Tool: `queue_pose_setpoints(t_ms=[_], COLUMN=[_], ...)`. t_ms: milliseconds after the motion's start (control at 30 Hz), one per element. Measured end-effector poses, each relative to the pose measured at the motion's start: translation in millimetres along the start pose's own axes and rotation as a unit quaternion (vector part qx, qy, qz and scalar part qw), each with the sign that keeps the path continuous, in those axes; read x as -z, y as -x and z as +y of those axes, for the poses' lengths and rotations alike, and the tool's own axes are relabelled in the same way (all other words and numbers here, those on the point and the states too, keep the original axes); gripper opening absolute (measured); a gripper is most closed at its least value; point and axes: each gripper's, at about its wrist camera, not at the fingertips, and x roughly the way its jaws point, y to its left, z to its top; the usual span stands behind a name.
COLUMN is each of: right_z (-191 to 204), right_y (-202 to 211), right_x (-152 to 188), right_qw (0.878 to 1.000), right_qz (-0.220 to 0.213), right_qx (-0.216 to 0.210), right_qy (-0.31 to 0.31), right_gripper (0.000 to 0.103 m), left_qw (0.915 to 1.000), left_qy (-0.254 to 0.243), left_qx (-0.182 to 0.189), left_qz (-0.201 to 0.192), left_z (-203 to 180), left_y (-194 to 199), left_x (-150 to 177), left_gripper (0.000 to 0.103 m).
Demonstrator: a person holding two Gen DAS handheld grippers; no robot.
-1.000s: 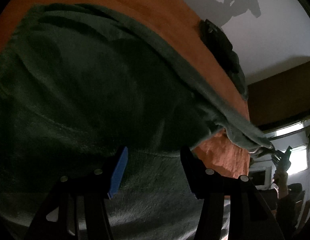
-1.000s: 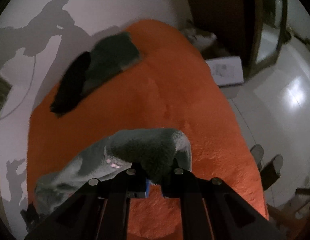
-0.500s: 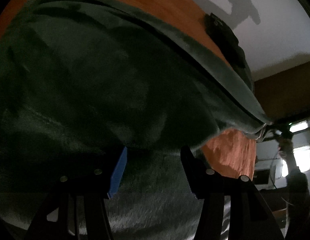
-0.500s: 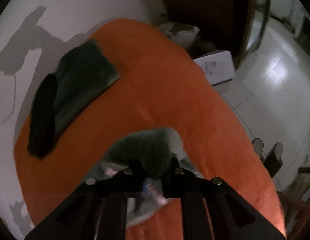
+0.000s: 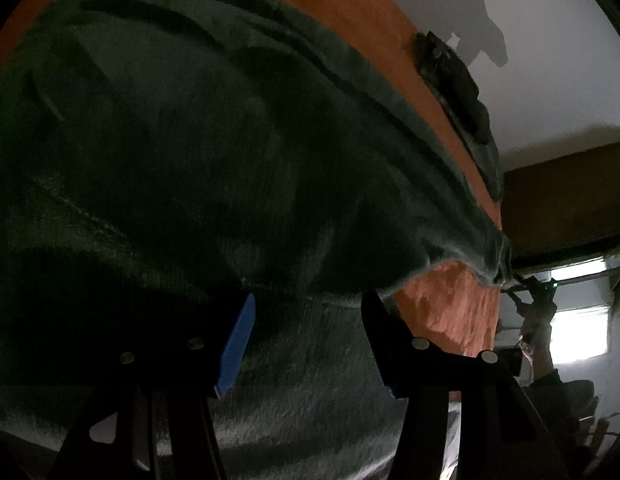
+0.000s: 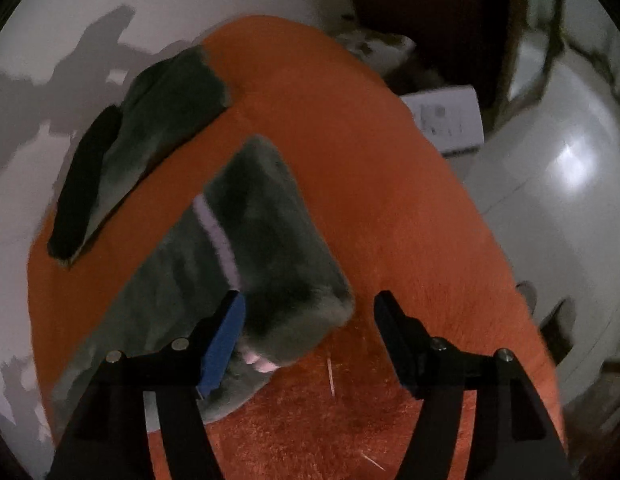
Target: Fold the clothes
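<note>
Two grippers busy: right gripper opening, jaws parting off the folded fuzzy grey-green garment mid-frame on the orange surface, left gripper apart over it — next, likely smoothing or another fold.

A dimly lit room in a home: an orange plush cover spreads over a soft surface against a plain white wall, with grey garments laid on it. Glossy white floor tiles, a dark wooden door and a bright window complete the domestic setting.
</note>
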Motion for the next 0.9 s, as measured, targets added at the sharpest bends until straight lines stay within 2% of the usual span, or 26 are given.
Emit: queue_pose_setpoints(t_ms=[133,167,200,233,300,400,533,600,633,733,800,833,900], right_z=[-6,-3,1,5,10,12,-7,-32,-48,-74,-80,-83,-83], right_y=[-21,-21,-21,-22,-20,-4,43,37,25,-16,-24,-24,-15], right_x=[1,2,2,3,4,6,8,10,11,16,21,24,26], right_qw=[0.999,0.999,0.999,0.999,0.998,0.997,0.992,0.987,0.985,0.989,0.986,0.982,0.974], right_qz=[0.027,0.026,0.027,0.029,0.031,0.022,-0.049,-0.061,-0.055,-0.025,-0.020,-0.021,-0.024], right_qx=[-0.009,-0.007,-0.001,0.011,0.025,0.007,-0.093,-0.124,-0.133,-0.099,-0.110,-0.124,-0.141], right_qy=[-0.041,-0.042,-0.042,-0.041,-0.048,-0.077,-0.066,-0.079,-0.094,-0.102,-0.121,-0.142,-0.174], right_gripper=[0.066,0.063,0.049,0.040,0.015,0.014,0.014,0.014,0.014,0.014,0.015,0.018,0.030], left_qw=[1.0000,1.0000,0.9999,0.9999,0.9997,0.9994,0.9993,0.9992,0.9990,0.9987,0.9990,0.9991,0.9993], left_qy=[0.003,0.007,0.012,0.016,0.022,0.030,0.028,0.028,0.031,0.032,0.022,0.017,0.005], left_qx=[-0.001,0.000,0.002,0.004,0.007,0.016,0.025,0.028,0.031,0.039,0.034,0.031,0.025], left_qz=[-0.001,-0.001,-0.001,-0.001,0.001,0.001,0.000,-0.003,-0.005,-0.009,-0.018,-0.022,-0.027], left_z=[-1,0,1,2,4,7,11,13,15,15,13,12,10], left_y=[-3,-4,-6,-7,-8,-6,-2,0,0,4,9,11,16], left_x=[2,3,4,4,6,5,4,4,3,1,1,1,0], left_gripper=[0.057,0.057,0.057,0.057,0.057,0.057,0.057,0.057,0.057,0.057,0.057,0.057,0.057])
